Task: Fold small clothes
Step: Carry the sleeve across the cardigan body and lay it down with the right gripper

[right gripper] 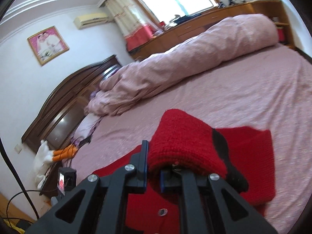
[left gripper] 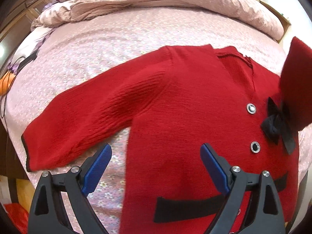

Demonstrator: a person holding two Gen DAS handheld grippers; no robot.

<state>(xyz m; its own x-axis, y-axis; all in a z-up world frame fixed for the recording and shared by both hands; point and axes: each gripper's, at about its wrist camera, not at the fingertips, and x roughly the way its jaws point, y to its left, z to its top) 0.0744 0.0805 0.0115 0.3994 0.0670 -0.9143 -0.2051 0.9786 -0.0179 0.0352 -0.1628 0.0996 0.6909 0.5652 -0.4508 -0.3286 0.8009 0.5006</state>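
Note:
A red knit cardigan (left gripper: 185,101) with silver-rimmed buttons, a black bow (left gripper: 276,124) and black pocket trims lies face up on the pink bedsheet (left gripper: 101,44). One sleeve (left gripper: 78,124) stretches out flat to the left. My left gripper (left gripper: 156,148) hangs open above the cardigan's lower left side, blue pads wide apart and holding nothing. The other sleeve (right gripper: 185,140), with a black cuff, is lifted off the bed; my right gripper (right gripper: 154,161) is shut on it and the knit drapes over its fingers. That raised sleeve (left gripper: 296,81) shows at the right edge of the left wrist view.
A rolled pink duvet (right gripper: 185,62) lies along the far side of the bed. A dark wooden headboard (right gripper: 64,105) stands at the left, with a white and orange plush toy (right gripper: 50,154) and cables by it. A wooden dresser (right gripper: 214,23) runs under the window.

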